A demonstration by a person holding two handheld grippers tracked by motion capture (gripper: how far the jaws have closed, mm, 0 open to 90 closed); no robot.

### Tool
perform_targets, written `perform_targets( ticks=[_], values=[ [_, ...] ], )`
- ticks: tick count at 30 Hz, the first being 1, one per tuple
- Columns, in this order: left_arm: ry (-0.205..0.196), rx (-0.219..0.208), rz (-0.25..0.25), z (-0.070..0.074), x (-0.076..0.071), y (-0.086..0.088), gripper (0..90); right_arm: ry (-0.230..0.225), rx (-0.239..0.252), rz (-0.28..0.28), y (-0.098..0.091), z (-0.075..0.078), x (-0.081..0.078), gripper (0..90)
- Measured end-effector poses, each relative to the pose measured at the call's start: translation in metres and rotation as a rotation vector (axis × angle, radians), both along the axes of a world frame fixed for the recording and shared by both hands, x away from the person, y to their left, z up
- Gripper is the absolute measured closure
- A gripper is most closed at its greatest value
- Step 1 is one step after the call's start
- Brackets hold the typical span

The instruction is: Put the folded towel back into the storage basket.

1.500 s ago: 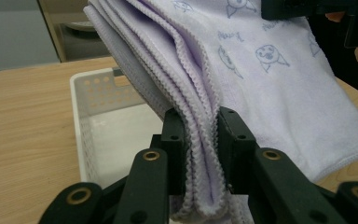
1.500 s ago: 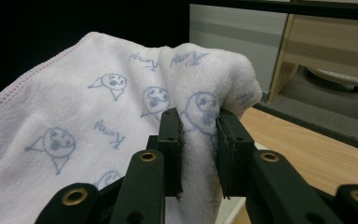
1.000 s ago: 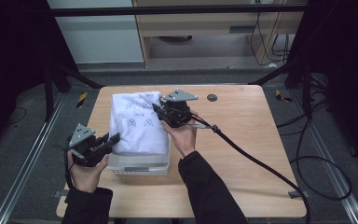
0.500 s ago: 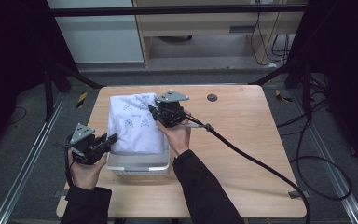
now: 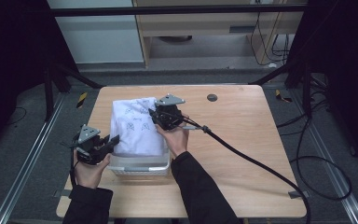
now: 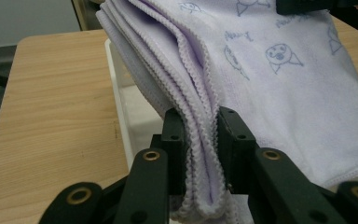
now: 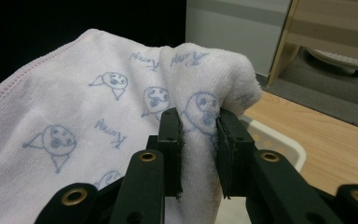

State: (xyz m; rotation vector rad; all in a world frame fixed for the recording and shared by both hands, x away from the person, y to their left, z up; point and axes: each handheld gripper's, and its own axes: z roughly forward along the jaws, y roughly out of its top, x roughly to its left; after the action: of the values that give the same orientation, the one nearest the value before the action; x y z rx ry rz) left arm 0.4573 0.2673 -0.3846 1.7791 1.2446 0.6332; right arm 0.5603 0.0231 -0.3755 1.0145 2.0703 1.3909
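High view: the folded pale-lilac terry towel printed with blue cartoon faces (image 5: 137, 126) lies draped over a white plastic basket (image 5: 140, 164) on the light wooden table (image 5: 242, 135). The left gripper (image 5: 113, 139) pinches the towel's scalloped layered edge at the basket's near-left corner; the right gripper (image 5: 153, 113) clamps a bunched fold at its far side.

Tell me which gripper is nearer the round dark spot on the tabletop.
Right. The right gripper grips the towel over the white basket, a short way left of the round dark spot. The left gripper pinches the towel's near-left edge, much farther away.
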Motion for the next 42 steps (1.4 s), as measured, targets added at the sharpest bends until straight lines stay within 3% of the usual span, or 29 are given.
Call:
perform_targets(
  ticks=[34,39,42],
  values=[
    [0.098,0.096,-0.01,-0.037,0.021,-0.014,72.3,0.08,-0.058,-0.04,-0.002,-0.049,0.013,72.4],
    [0.121,0.142,0.031,-0.042,0.024,-0.015,63.2,0.106,-0.091,-0.035,0.0,-0.057,0.016,66.0],
    [0.106,0.132,0.048,-0.04,0.023,-0.013,58.1,0.109,-0.126,-0.024,0.0,-0.061,0.017,60.4]
  ],
)
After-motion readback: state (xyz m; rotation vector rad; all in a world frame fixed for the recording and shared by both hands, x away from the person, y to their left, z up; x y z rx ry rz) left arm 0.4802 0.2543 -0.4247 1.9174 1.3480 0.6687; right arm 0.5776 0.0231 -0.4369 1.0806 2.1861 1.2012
